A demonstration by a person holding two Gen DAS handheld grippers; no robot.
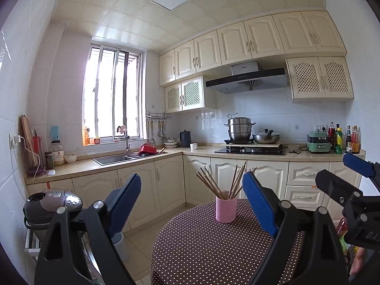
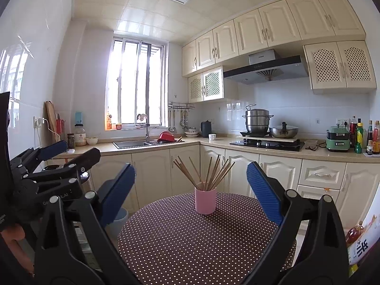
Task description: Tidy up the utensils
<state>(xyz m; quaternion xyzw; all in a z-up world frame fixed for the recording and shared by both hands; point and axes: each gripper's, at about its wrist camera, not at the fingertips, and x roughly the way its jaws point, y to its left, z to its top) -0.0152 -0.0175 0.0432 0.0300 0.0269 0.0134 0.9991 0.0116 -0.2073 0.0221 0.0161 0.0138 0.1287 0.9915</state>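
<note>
Chopsticks stand fanned out in a pink cup, which sits upright toward the far side of a round desk covered with a brown polka-dot cloth. Both grippers hover level above the near edge of the desk, pointing forward at the cup and well apart from it. The left gripper has its blue-padded fingers spread wide, released and holding nothing. The right gripper is likewise spread wide and empty, the cup framed between its pads. In the left wrist view the right gripper shows at the right edge, beside the left one, with part of a hand below it.
</note>
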